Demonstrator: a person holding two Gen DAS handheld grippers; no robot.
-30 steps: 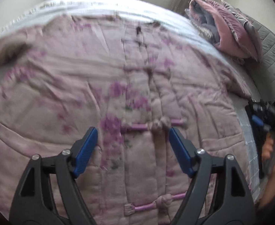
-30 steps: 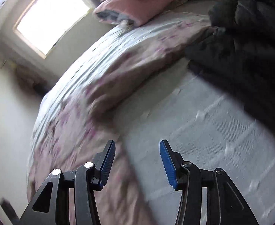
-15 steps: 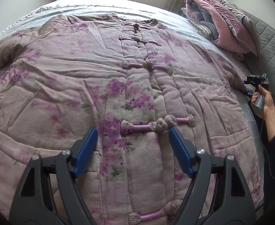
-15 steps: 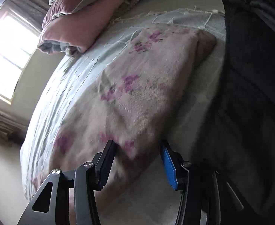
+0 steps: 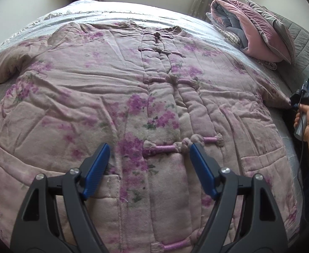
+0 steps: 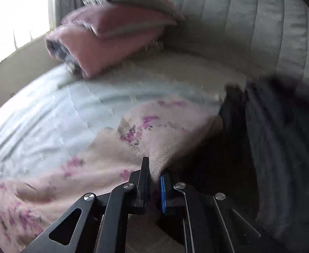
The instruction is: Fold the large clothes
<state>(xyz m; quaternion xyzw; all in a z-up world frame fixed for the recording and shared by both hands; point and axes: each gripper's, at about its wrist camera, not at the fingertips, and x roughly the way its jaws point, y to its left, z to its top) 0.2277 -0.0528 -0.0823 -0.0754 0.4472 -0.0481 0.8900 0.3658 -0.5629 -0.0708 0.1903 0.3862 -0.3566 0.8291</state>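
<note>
Pink floral quilted jacket [image 5: 116,105], buttoned, flat, front up

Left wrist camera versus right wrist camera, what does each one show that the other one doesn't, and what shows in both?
Only the left wrist view shows the whole floral padded jacket spread flat, its knot buttons fastened, the open left gripper above it, and the person's hand.

Only the right wrist view shows the right gripper with its jaws just closed on the jacket sleeve, pinching fabric between them.

Both show the jacket, the pale bedspread, the folded pink blanket and the grey quilted headboard.
</note>
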